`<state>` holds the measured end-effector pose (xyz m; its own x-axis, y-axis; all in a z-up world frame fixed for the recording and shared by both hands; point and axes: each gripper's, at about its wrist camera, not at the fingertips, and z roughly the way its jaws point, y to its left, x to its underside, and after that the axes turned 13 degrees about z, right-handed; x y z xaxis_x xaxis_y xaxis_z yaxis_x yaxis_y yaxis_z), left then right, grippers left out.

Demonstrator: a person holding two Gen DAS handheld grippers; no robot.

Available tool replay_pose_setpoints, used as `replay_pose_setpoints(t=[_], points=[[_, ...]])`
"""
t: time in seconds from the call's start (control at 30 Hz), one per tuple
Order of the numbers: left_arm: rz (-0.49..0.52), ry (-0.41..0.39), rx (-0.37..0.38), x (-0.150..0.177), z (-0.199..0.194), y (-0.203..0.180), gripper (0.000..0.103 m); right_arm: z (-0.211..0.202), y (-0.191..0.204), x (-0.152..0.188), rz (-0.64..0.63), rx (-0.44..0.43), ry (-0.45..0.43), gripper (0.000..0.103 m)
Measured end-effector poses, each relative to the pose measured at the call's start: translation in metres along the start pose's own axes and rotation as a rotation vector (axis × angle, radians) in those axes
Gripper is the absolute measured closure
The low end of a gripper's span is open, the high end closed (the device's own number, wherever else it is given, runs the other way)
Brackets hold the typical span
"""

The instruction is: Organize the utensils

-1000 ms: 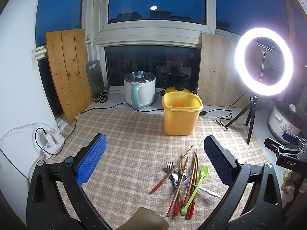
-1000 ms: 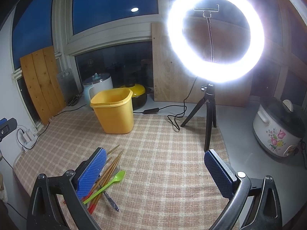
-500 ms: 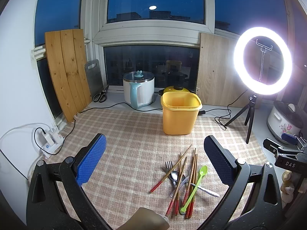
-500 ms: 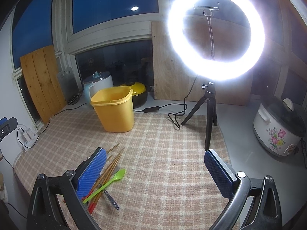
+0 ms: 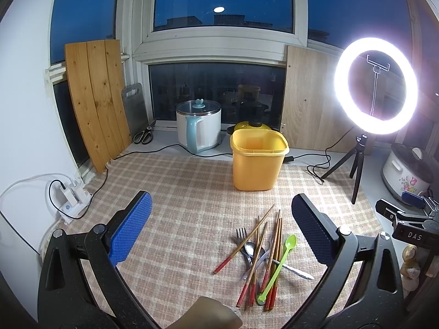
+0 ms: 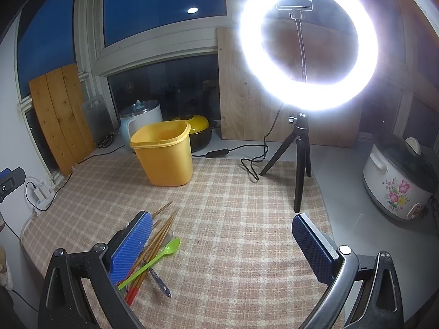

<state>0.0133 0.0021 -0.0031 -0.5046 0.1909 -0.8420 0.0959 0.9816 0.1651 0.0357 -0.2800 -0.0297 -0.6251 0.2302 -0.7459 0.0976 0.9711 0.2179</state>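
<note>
**Both claws spread wide, nothing held**

Left gripper (image 5: 221, 229) and right gripper (image 6: 222, 242): jaws wide apart, both hover above the checked mat (image 5: 178, 192). Utensil pile (image 5: 260, 252) (red-tipped chopsticks, fork, spoon, green spoon (image 5: 277, 267)) lies crossed near the mat's front edge. Yellow bin (image 5: 258, 161) stands upright at the mat's back edge, well apart from the pile. Ring light tripod (image 6: 300, 161) stands at the mat's right edge, its cable (image 6: 255, 161) looping beside it. Rice cooker (image 6: 397, 181) sits off the mat, right.
</note>
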Motion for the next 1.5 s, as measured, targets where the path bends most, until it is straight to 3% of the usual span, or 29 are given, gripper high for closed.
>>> replay_pose_setpoints(t=[0.87, 1.17, 1.37, 1.5], points=[[-0.010, 0.051, -0.016, 0.005, 0.006, -0.004, 0.000, 0.007, -0.007, 0.002, -0.025, 0.001, 0.031, 0.000], [0.049, 0.116, -0.050, 0.011, 0.031, 0.010, 0.000, 0.013, -0.015, 0.009, -0.063, -0.068, 0.006, 0.000], [0.119, 0.157, 0.075, 0.026, 0.060, 0.012, 0.000, 0.032, -0.021, 0.015, -0.002, -0.100, 0.096, 0.000], [0.125, 0.210, 0.175, 0.032, 0.085, 0.013, 0.013, 0.049, -0.024, 0.019, 0.057, -0.115, 0.186, 0.005]])
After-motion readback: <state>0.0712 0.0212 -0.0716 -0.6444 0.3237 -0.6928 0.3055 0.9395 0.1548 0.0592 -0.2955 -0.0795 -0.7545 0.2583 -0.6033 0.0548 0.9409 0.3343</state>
